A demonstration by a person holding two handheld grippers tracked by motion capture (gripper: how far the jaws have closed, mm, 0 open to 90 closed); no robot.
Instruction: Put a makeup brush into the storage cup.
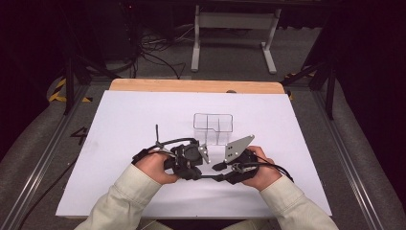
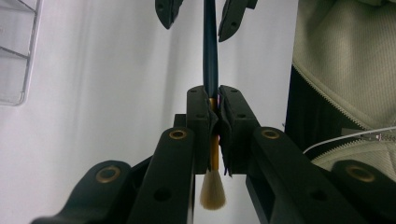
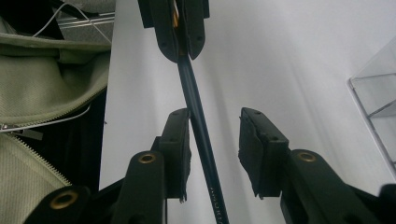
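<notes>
Left hand-held gripper (image 2: 214,122) is clamped on a paintbrush (image 2: 210,56) at its gold collar, bristles toward the person. Right hand-held gripper (image 3: 215,144) stands open around the dark handle, one jaw just beside it. Both hover low over the white desk (image 1: 143,120), near edge; a clear plastic box (image 1: 213,125) sits just beyond.

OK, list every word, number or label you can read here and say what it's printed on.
Brush handle: a line of small pale lettering near the bottom of the right gripper view, too blurred to read.
Grippers, clear plastic box, white table: no readable text.
</notes>
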